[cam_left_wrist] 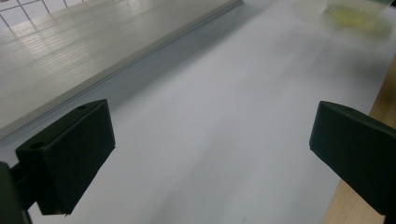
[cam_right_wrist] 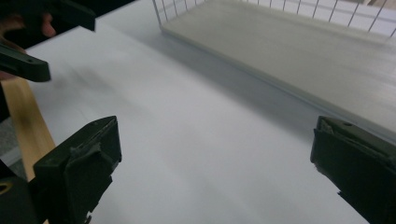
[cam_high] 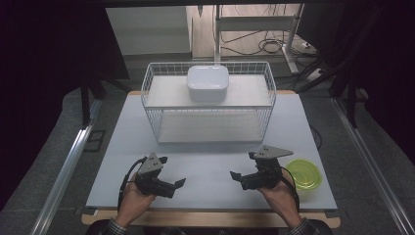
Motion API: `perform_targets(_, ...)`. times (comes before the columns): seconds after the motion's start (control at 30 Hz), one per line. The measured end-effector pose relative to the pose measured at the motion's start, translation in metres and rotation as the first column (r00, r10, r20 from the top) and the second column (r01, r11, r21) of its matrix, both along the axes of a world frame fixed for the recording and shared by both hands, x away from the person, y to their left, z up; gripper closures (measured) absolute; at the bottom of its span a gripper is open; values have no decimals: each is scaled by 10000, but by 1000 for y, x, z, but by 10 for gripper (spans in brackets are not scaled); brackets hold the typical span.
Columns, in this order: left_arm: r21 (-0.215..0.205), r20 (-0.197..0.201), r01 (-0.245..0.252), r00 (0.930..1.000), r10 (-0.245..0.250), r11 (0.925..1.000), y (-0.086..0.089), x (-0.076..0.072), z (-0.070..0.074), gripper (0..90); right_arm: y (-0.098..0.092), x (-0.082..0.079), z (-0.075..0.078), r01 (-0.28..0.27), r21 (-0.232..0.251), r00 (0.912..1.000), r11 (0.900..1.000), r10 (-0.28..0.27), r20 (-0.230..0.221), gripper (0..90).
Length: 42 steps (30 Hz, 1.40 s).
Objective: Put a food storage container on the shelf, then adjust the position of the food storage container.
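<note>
My left gripper (cam_high: 172,171) hovers low over the white tabletop (cam_high: 205,161) near its front left, held in a hand. Its jaws stand wide apart with nothing between them; the left gripper view (cam_left_wrist: 210,135) shows bare table in the gap. My right gripper (cam_high: 243,165) mirrors it at the front right, also open and empty, and bare table lies between its jaws (cam_right_wrist: 215,144). The two grippers point toward each other. A white wire basket (cam_high: 208,105) stands at the back middle, with a white lidded box (cam_high: 207,82) on its upper shelf.
A yellow-green translucent bowl (cam_high: 304,175) sits at the table's front right, just right of my right hand; it also appears blurred as the bowl (cam_left_wrist: 357,11). The basket's lower board (cam_right_wrist: 303,42) lies ahead. A wooden edge strip (cam_high: 210,219) runs along the table's front.
</note>
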<state>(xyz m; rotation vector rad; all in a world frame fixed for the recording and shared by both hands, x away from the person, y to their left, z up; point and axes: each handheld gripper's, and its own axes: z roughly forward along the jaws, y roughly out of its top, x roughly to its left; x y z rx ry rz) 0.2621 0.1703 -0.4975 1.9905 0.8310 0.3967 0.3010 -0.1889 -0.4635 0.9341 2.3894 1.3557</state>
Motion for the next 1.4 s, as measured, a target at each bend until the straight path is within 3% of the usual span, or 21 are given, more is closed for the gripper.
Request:
perform_targets(0.13,68,104,-31,9999,30,10000,1,-2,-1,0,1,1,-5,71,-157,9998,9999,-75,-209,24)
perform_targets(0.27,102,281,-217,9994,214,9997,3,-3,1,4,4,-1,-2,140,-495,9999,9987,-142,-39,23)
perform_targets(0.37,-39,351,-361,9987,362,9993,6,-4,2,9,2,-1,0,174,-379,9996,9991,-183,-219,21)
perform_targets(0.43,-128,321,-398,9987,402,9991,8,-4,2,12,-1,-1,1,330,-546,9988,9980,-349,-332,24)
perform_targets(0.47,-129,301,-412,9987,416,9991,9,-4,2,12,-3,-1,2,423,-621,9985,9972,-444,-322,52)
perform_targets(0.53,-92,259,-437,9987,439,9990,9,-4,0,13,-11,-2,5,517,-611,9982,9968,-535,-279,190)
perform_targets(0.67,26,266,-558,9981,557,9984,10,-5,-3,13,-34,-4,12,1302,-926,9912,9872,-1320,-139,452)
perform_targets(0.83,-258,276,-601,9978,608,9979,14,-6,-2,13,-64,-9,19,1914,-1128,9805,9750,-1952,-238,685)
perform_targets(1.0,-158,187,-587,9981,590,9981,14,-7,-5,14,-102,-16,22,2849,-1119,9569,9520,-2893,-249,892)
perform_targets(1.1,-90,192,-558,9982,559,9984,13,-7,-5,14,-120,-20,25,3380,-1155,9396,9340,-3419,-149,900)
perform_targets(1.4,20,131,-508,9986,507,9987,11,-6,-7,14,-172,-29,23,4955,-1108,8665,8615,-4991,-62,900)
